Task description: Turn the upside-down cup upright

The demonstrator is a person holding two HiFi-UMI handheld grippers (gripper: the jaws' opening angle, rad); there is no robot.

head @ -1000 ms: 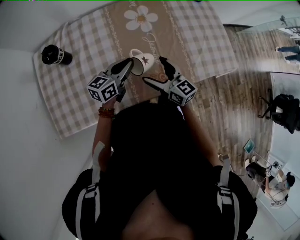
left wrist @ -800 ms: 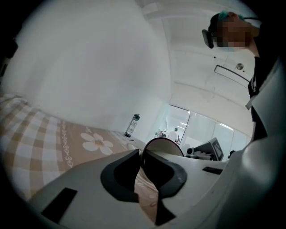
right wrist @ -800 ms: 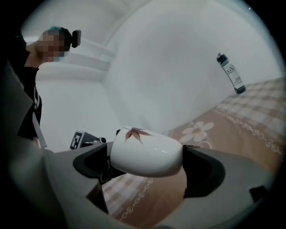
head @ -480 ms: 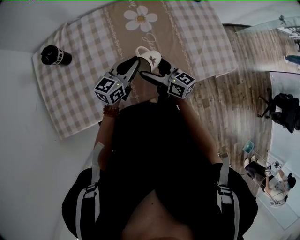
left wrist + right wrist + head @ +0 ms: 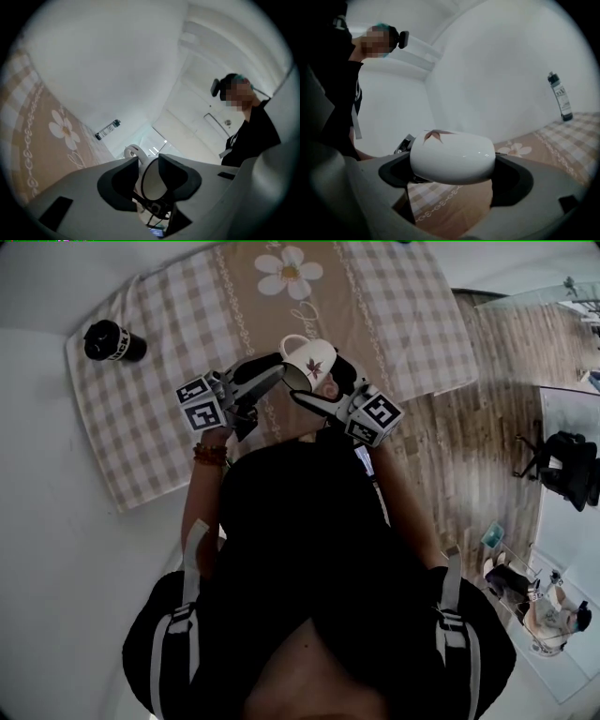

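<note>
A white cup with a maple-leaf print hangs on its side above the checked cloth, handle toward the far side. My right gripper is shut on its round body, which fills the right gripper view as the cup pressed between both pads. My left gripper is at the cup's mouth. Its jaws have just been opening and now stand apart on either side of the rim without pressing on it. The cup's handle shows just beyond the left jaws.
A dark bottle stands at the cloth's far left corner, seen also as the bottle in the right gripper view. The checked cloth with a daisy print covers the table; wooden floor lies to the right.
The right gripper came in from beside the cup and closed on its body. The left jaws, earlier gripping the rim, have widened. The cup rose slightly and shifted right.
</note>
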